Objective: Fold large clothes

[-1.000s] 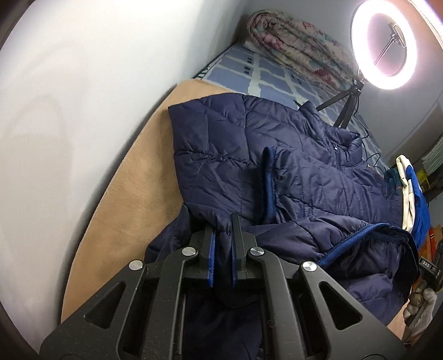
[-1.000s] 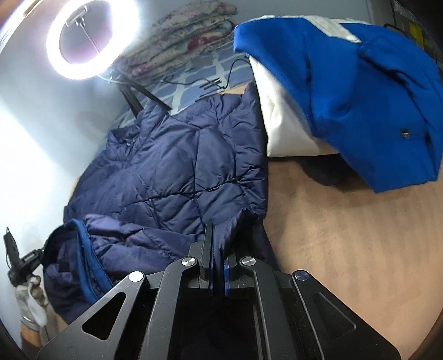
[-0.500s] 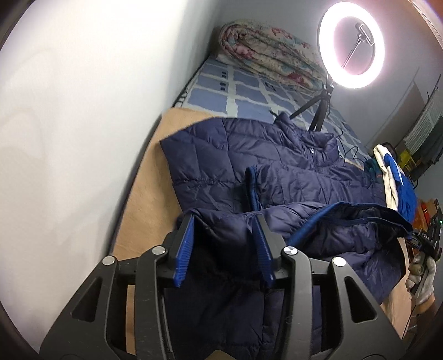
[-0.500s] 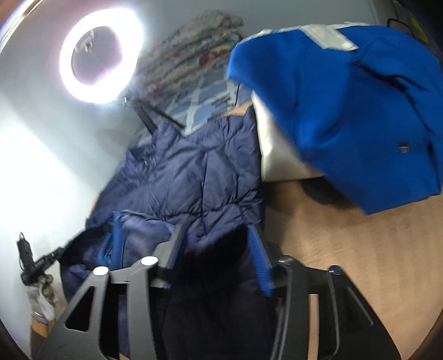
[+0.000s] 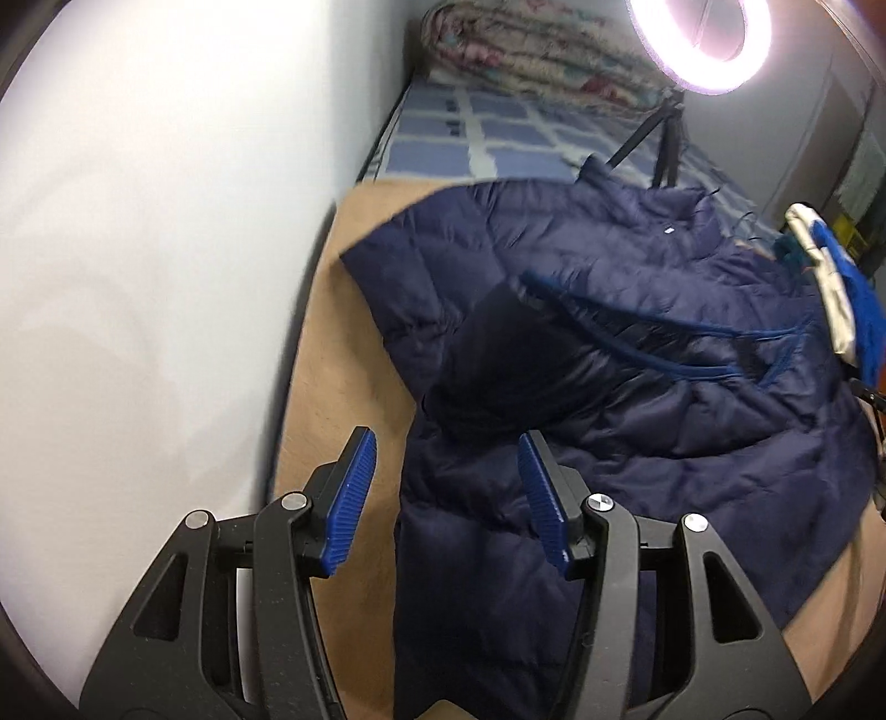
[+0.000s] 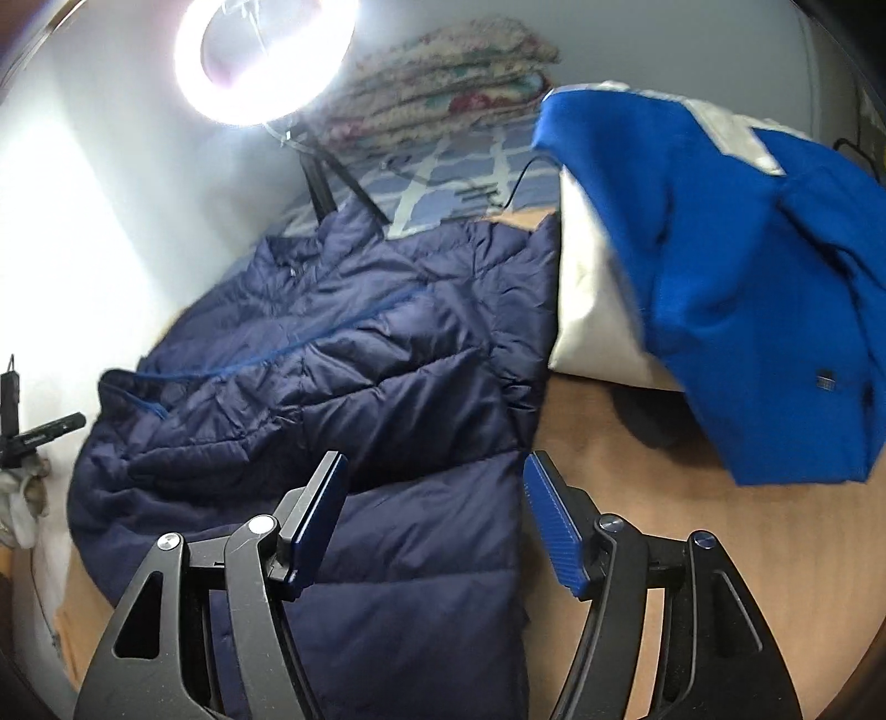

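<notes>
A navy quilted puffer jacket (image 5: 637, 354) lies on a tan blanket (image 5: 343, 387), its lower part doubled up over the body, blue zip trim showing. My left gripper (image 5: 448, 493) hovers over the jacket's left edge; its jaws are opening, and the fabric lies loose beneath them, not pinched. In the right wrist view the same jacket (image 6: 343, 365) spreads out to the left. My right gripper (image 6: 437, 515) stands over its right edge, jaws also opening, with cloth below and clear of the blue pads.
A white wall (image 5: 138, 277) runs close along the left. A bright blue and white garment (image 6: 720, 288) is piled at the right. A ring light (image 6: 260, 50) on a tripod and a folded floral quilt (image 6: 443, 83) stand at the far end of the checked bedsheet (image 5: 470, 133).
Both grippers, shut on the jacket's hem a second ago, have opened and let the fabric drop. The folded-over part now lies flatter on the jacket. Both wrists have rolled.
</notes>
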Action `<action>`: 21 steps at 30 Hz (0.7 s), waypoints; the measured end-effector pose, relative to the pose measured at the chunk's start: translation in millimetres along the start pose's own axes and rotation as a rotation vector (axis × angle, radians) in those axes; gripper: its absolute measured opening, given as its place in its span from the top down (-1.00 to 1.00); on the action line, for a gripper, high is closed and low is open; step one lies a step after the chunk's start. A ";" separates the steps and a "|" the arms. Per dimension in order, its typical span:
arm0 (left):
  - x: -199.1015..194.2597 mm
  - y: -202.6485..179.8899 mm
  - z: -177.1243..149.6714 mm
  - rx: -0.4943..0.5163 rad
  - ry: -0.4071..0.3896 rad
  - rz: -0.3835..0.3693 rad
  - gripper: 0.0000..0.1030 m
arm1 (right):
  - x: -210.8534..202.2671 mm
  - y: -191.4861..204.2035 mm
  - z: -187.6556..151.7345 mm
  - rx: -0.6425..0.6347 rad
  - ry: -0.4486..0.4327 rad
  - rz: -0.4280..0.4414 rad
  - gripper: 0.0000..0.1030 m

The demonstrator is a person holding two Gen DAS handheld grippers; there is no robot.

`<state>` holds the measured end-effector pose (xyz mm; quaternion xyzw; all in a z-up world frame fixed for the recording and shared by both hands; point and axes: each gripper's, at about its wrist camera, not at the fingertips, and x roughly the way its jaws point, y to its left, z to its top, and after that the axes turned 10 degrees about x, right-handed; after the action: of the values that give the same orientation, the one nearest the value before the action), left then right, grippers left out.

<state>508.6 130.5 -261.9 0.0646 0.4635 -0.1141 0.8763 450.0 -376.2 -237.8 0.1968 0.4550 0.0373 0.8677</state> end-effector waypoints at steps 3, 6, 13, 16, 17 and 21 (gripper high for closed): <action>19.5 -0.6 -7.1 -0.016 0.021 -0.004 0.08 | 18.4 3.1 -0.5 -0.017 0.047 -0.043 -0.27; 28.2 -6.8 -11.0 -0.003 0.024 0.003 0.80 | 29.4 9.0 -3.5 -0.052 0.069 -0.068 -0.26; 1.4 -13.5 -4.8 0.049 -0.088 0.088 0.98 | 19.4 20.5 -0.8 -0.136 0.021 -0.136 0.91; -11.8 -14.0 2.9 0.071 -0.135 0.117 0.99 | 8.5 27.5 1.3 -0.183 -0.035 -0.161 0.95; -16.7 -12.8 6.3 0.067 -0.154 0.119 0.99 | 5.1 28.4 3.6 -0.182 -0.050 -0.166 0.95; -34.1 -8.7 23.9 0.052 -0.226 0.130 0.99 | -16.6 41.4 16.6 -0.198 -0.163 -0.202 0.96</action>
<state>506.8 121.6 -220.3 0.1038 0.3534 -0.0753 0.9266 458.4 -347.2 -200.9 0.0662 0.3944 -0.0215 0.9163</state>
